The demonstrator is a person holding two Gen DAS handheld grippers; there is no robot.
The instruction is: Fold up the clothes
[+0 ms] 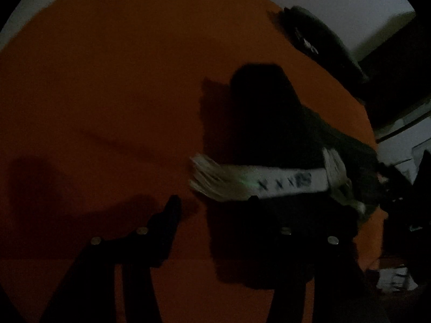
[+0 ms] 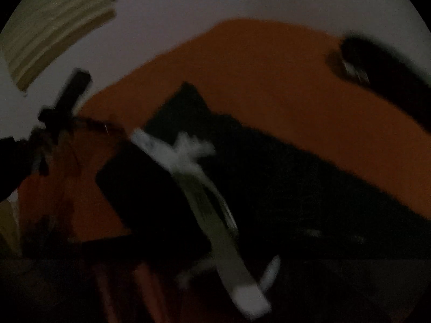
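Black limp garment (image 1: 258,113) with white printed waistband (image 1: 269,181) crosses the spread left hand-held gripper (image 1: 212,202); right's state unclear.

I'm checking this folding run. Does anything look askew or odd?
The black garment lies rumpled and aslant on the orange surface, its white band bunched at one end. A second dark item sits apart near the far edge.

dim room, orange table (image 1: 107,80), pale floor (image 2: 188,13)
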